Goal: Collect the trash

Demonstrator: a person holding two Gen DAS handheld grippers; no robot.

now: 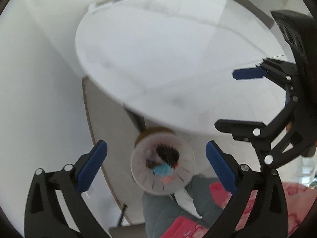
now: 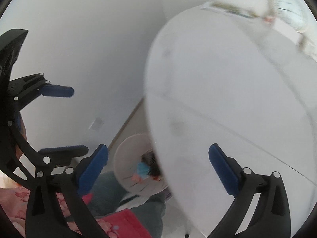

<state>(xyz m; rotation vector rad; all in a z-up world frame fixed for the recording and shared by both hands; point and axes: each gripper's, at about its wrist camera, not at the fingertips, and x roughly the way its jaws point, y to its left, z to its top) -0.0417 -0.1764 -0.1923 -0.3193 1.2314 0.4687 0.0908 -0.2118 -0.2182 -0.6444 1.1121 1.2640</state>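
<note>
White table (image 1: 158, 59) blurred; bin (image 1: 162, 164) below, contents unclear; left gripper (image 1: 156, 166), right gripper (image 2: 158, 168) released, empty.

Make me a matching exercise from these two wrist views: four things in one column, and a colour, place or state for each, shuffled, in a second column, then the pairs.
Things
1. round table
2. trash bin
3. left gripper
4. paper with print

Descriptions
A. open, nothing between its blue pads
B. white top, blurred
C. on the floor below the table edge, with blue, dark and orange scraps inside
D. at the table's far edge

Pairs: 1-B, 2-C, 3-A, 4-D
</note>
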